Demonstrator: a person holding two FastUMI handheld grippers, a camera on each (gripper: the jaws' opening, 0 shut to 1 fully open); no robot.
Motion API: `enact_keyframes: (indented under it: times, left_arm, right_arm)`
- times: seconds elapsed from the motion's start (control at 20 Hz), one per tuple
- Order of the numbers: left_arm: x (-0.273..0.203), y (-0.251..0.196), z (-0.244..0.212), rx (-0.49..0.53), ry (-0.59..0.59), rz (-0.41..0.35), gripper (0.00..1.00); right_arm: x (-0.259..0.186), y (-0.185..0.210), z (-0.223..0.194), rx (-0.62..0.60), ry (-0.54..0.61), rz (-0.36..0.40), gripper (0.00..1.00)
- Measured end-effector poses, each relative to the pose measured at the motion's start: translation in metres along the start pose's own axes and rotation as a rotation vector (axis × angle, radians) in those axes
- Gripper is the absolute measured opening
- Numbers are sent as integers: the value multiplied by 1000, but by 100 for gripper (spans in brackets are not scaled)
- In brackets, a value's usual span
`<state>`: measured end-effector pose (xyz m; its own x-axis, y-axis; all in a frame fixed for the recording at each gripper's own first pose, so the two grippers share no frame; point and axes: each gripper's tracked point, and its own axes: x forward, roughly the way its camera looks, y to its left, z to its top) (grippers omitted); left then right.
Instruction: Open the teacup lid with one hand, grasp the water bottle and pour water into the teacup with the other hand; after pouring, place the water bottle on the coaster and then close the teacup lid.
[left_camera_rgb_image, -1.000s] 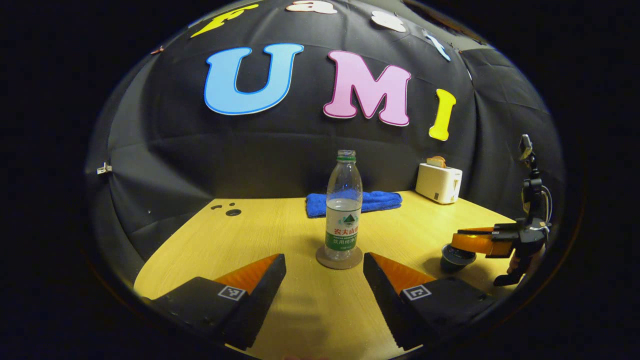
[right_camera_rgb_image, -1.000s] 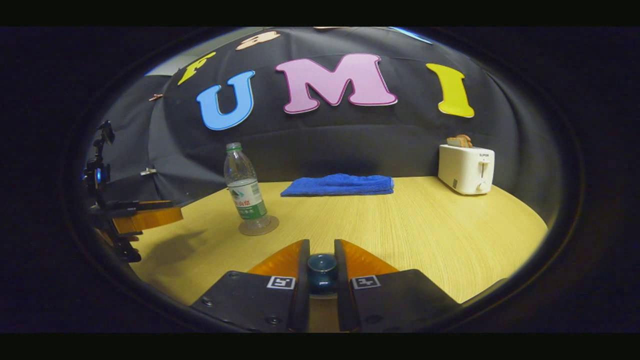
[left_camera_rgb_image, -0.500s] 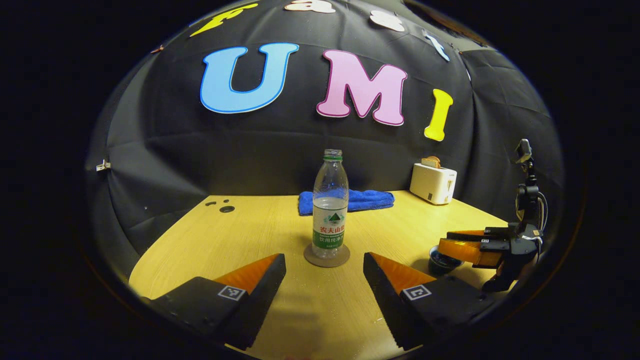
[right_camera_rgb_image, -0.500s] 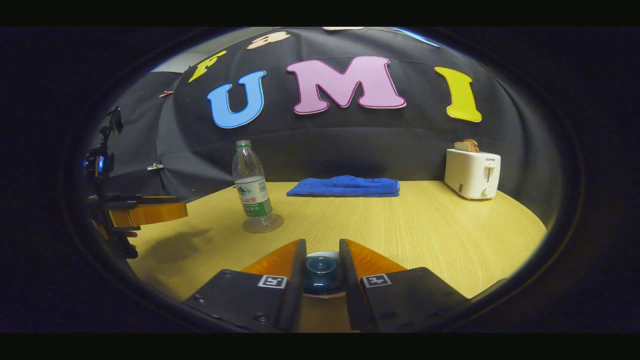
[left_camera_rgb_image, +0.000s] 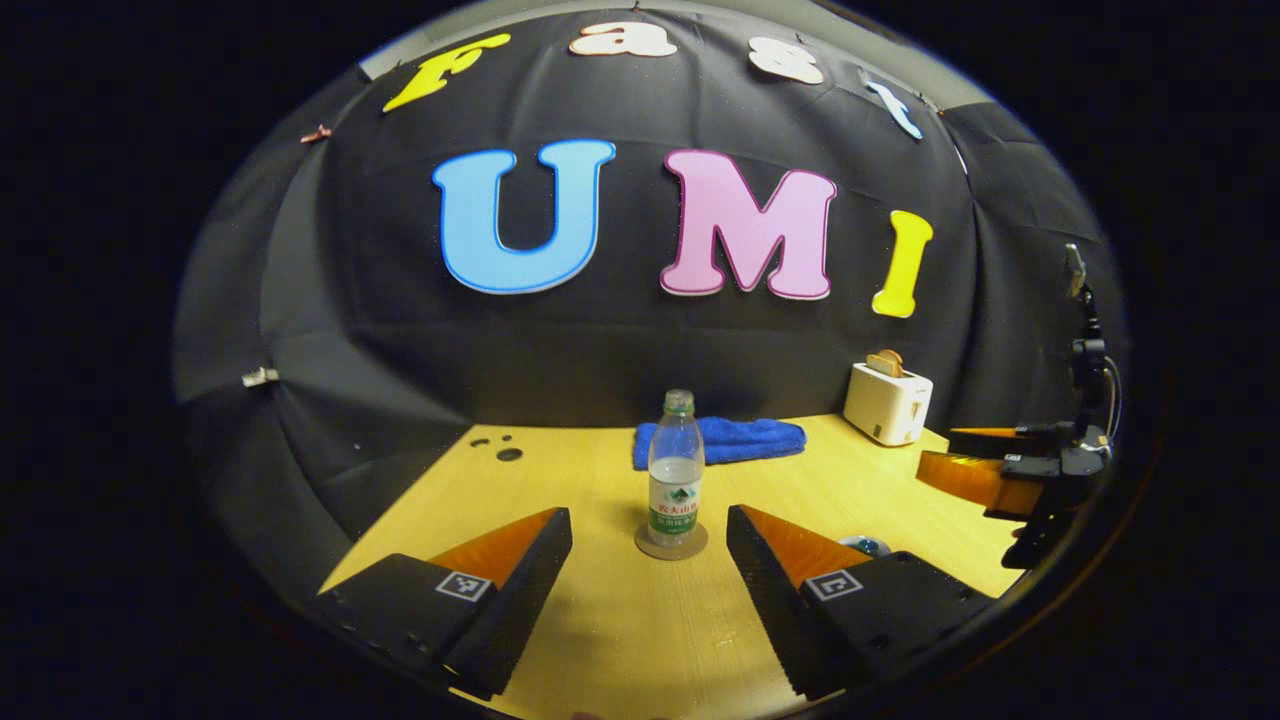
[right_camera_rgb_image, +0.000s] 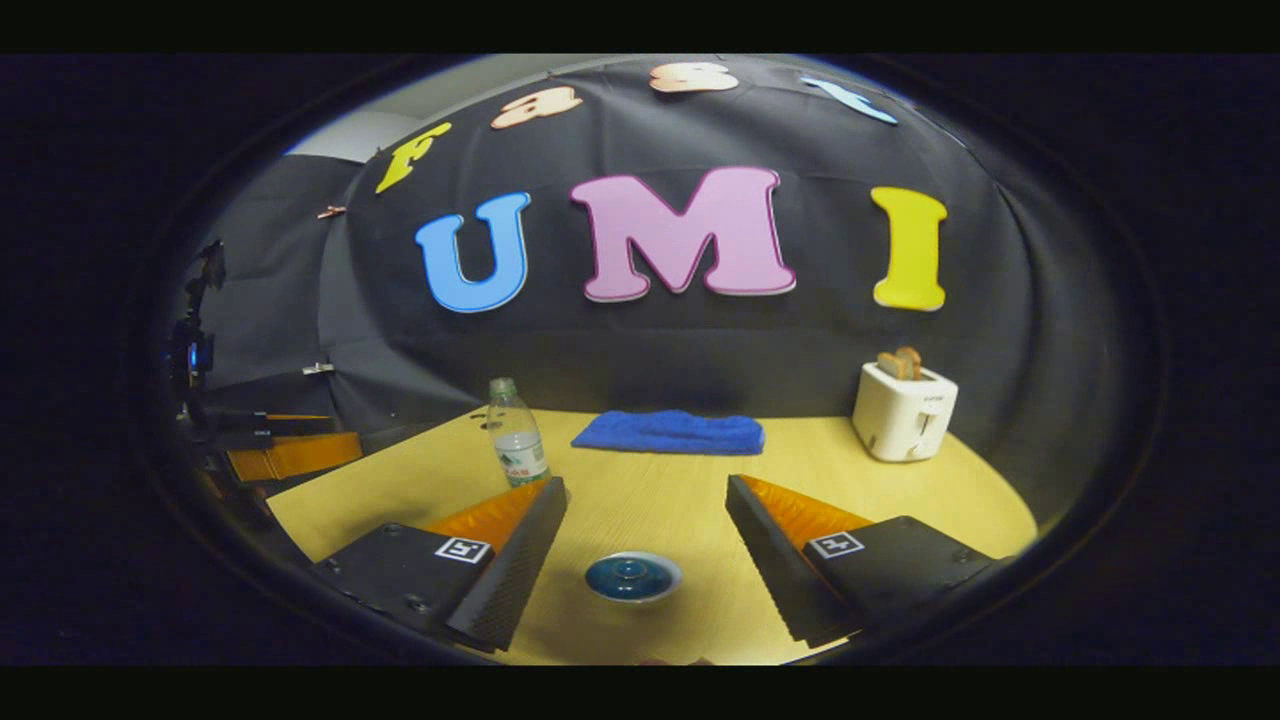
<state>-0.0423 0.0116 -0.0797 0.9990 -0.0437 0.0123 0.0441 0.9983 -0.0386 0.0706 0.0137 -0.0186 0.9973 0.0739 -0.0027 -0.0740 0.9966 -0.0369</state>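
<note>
While retreating: lift both clear of the table.
Left gripper (left_camera_rgb_image: 650, 530): jaws wide — empty.
Right gripper (right_camera_rgb_image: 645, 510): jaws wide — above the lidded teacup (right_camera_rgb_image: 632, 577).
Water bottle (left_camera_rgb_image: 676, 480): upright on the coaster (left_camera_rgb_image: 671, 543).

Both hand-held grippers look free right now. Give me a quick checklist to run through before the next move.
1. Water bottle upright on its coaster: ok.
2. Teacup lid seated on the teacup: looks ok; the cup beneath is hidden by the lid.
3. Right hand-held gripper open, apart from the lid: ok.
4. Left hand-held gripper open, apart from the bottle: ok.
5. Bottle cap back on: cannot tell; the neck is too small.
6. Water in the teacup: cannot tell, lid covers it.
7. Blue towel and toaster at the far edge, out of the path: ok.
</note>
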Motion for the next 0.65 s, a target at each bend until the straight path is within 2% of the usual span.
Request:
enact_keyframes:
  times: [0.1, 0.3, 0.65]
  left_arm:
    - [-19, -12, 29, 27, -32, 4, 98]
    - [-48, -16, 68, 73, -89, 63, 98]
    - [-87, -23, 93, 43, -150, 55, 96]
  right_arm:
    - [-18, 0, 33, -8, -27, -7, 99]
    - [-49, 1, 91, -22, -102, -24, 99]
    - [-94, 17, 150, -63, -186, -49, 99]
